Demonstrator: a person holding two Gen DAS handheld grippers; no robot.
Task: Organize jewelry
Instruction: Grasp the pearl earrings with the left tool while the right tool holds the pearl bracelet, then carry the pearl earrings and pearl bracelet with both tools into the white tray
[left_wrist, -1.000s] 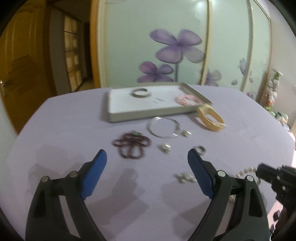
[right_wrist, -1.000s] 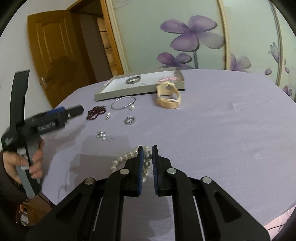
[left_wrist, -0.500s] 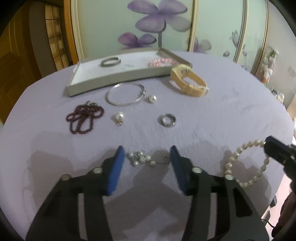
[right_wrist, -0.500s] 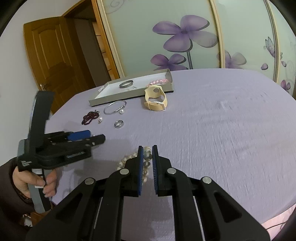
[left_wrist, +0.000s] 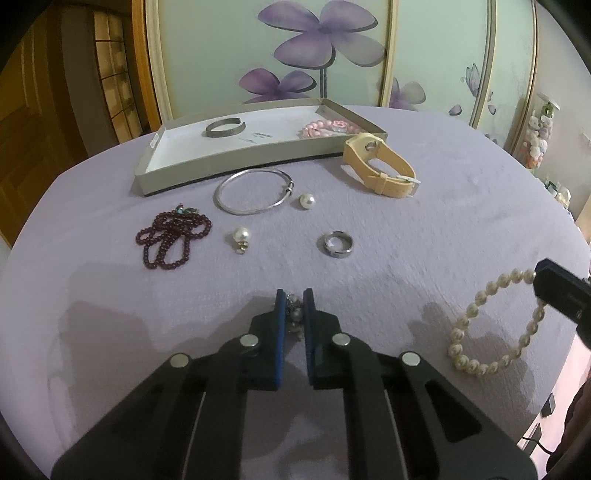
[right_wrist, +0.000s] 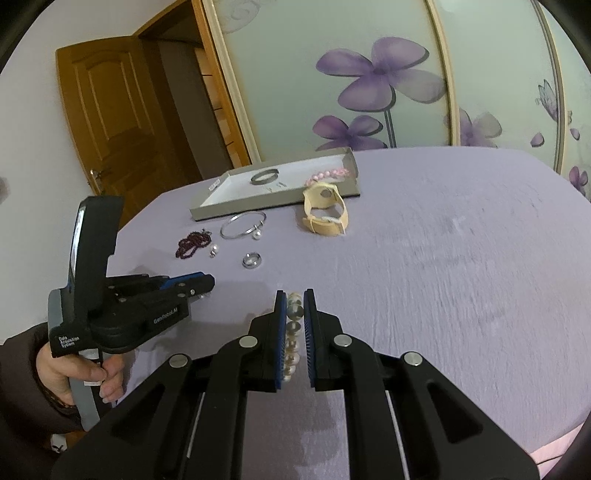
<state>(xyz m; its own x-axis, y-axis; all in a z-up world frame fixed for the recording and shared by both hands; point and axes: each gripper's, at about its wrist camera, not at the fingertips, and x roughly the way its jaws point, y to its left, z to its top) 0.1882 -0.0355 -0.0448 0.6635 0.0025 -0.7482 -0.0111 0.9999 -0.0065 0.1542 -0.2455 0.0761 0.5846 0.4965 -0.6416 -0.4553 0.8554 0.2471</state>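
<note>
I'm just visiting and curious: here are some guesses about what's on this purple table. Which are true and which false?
1. The left gripper is shut on a small pearl cluster. True.
2. The right gripper is open and empty. False: it is shut on the pearl bracelet.
3. The beige watch lies inside the tray. False: it sits on the cloth beside it.
4. A pink bracelet lies in the tray. True.
5. The silver ring is on the cloth. True.

Lilac-clothed table, tray, bangle, ring, watch
</note>
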